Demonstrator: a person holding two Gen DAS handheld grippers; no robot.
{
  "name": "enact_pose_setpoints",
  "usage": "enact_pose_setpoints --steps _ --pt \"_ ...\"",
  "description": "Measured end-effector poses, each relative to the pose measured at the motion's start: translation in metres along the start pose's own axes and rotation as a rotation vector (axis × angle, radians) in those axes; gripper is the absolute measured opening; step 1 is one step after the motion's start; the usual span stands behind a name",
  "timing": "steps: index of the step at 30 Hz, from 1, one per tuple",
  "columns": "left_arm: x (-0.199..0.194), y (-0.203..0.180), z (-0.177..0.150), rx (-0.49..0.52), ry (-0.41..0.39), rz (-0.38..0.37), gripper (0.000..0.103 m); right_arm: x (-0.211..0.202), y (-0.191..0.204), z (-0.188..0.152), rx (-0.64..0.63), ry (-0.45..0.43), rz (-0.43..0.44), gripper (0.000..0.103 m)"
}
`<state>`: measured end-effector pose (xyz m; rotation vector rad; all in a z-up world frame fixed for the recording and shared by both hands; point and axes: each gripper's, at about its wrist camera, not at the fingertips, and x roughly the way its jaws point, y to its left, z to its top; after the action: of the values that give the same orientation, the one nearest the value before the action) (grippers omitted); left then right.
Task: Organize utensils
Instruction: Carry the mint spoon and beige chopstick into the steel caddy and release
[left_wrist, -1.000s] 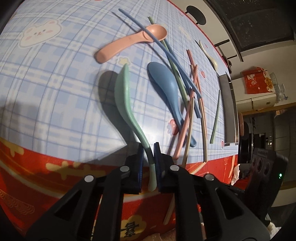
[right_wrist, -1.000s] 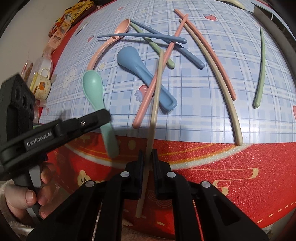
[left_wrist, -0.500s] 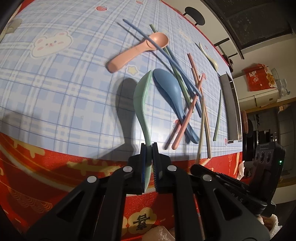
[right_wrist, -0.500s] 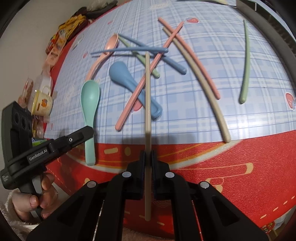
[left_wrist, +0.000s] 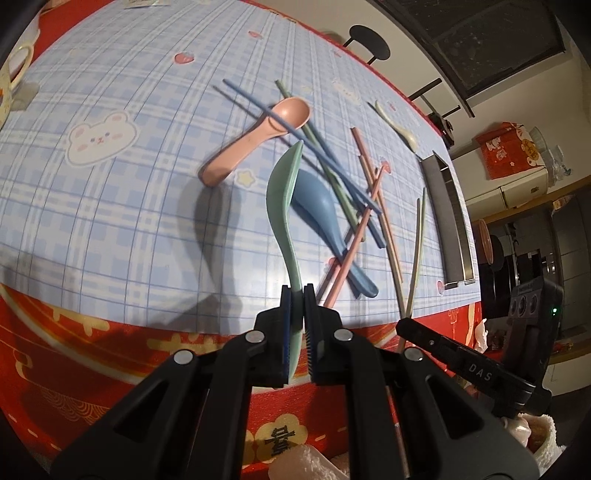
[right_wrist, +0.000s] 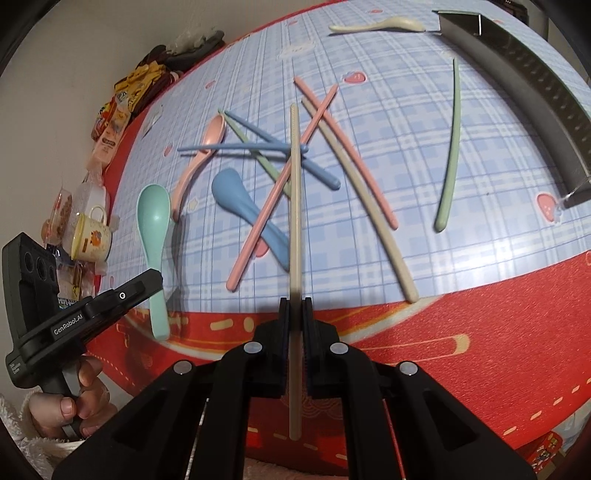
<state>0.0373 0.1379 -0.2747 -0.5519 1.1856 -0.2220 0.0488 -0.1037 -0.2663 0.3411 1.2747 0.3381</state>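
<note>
Both tongs are closed on utensils. Left gripper (left_wrist: 298, 291) pinches the handle of the green spoon (left_wrist: 282, 192), whose bowl is raised and tipped on edge above the table, partly in front of the blue spoon (left_wrist: 325, 206). Right gripper (right_wrist: 294, 304) clamps the beige chopstick (right_wrist: 294, 206) near its thick end, and the stick points straight out over the heap.

Taking the blue spoon as landmark: it lies flat on the tablecloth (left_wrist: 110, 206) with a pink chopstick (right_wrist: 280, 181) crossing its handle. Just beyond its bowl lies the pink spoon (left_wrist: 258, 136), with a blue chopstick (left_wrist: 295, 133) laid over its bowl. A second blue chopstick and an olive one cross in the same tangle beyond the blue spoon. On its right lie another pink chopstick (right_wrist: 347, 151) and a second beige chopstick (right_wrist: 362, 199), side by side. Farther right, apart from the heap, lies a green chopstick (right_wrist: 448, 155), and past that the metal tray (right_wrist: 524, 85) at the table's edge. A cream spoon (right_wrist: 376, 26) lies well beyond the blue spoon, near the tray's far end. A mug (right_wrist: 90, 238) stands far to the left of the blue spoon.
</note>
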Motion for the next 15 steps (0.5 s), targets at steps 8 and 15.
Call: enact_pose_setpoints --steps 8,15 --pt "0.007 -0.020 0.002 0.016 -0.012 -0.034 0.011 -0.022 -0.012 0.008 -0.040 -0.057 -0.035 0.007" --pt "0.023 -0.054 0.005 0.016 -0.039 -0.036 0.011 -0.038 -0.048 0.034 -0.072 -0.061 -0.032 0.007"
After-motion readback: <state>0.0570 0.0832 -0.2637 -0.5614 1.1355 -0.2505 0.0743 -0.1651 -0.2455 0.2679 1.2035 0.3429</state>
